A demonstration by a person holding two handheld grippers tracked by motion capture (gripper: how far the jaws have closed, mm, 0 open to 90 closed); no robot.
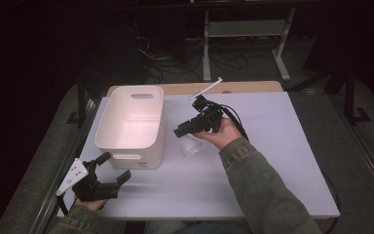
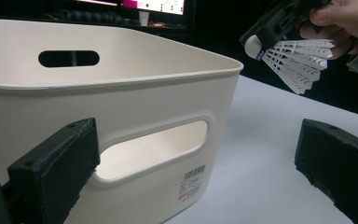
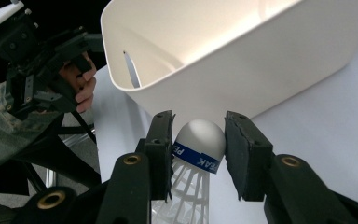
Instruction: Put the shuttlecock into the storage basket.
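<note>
My right gripper [image 3: 199,154] pinches the shuttlecock [image 3: 199,144] at lower centre. The bin [image 3: 242,56] above awaits it. My left gripper [image 2: 191,168] is spread, idle.

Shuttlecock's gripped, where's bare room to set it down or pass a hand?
Inside the bin: bare. The table right of the right gripper is bare to its edge, as is the front strip. It is tight between bin and right gripper holding the shuttlecock, and at the bin's front-left by the left gripper.

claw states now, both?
Left claw: open, empty, beside the bin.
Right claw: shut on the shuttlecock.
</note>
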